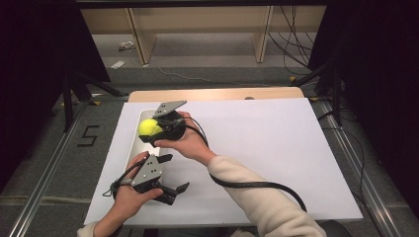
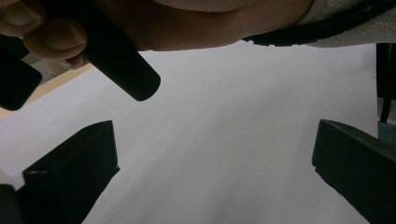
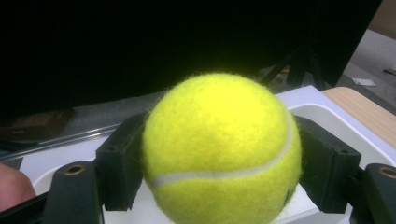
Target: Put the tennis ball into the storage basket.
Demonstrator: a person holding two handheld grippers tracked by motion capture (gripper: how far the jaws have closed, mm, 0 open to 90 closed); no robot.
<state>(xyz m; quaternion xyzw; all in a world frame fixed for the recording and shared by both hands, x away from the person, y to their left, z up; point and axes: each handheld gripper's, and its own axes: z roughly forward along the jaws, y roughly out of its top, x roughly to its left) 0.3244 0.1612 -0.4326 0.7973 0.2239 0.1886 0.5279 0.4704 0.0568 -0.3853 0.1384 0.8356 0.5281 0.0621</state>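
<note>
right hand-held gripper [image 3: 219, 154] | clamps tennis ball [image 3: 219, 149] | over white tray [image 1: 134, 136]

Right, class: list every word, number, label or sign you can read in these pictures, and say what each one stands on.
"5": a dark figure on the grey floor, left of the table, in the high view.
Tennis ball: a dark mark at its lower right edge in the right gripper view, held in the right gripper, is too cut off to read.
No other readable text.
</note>
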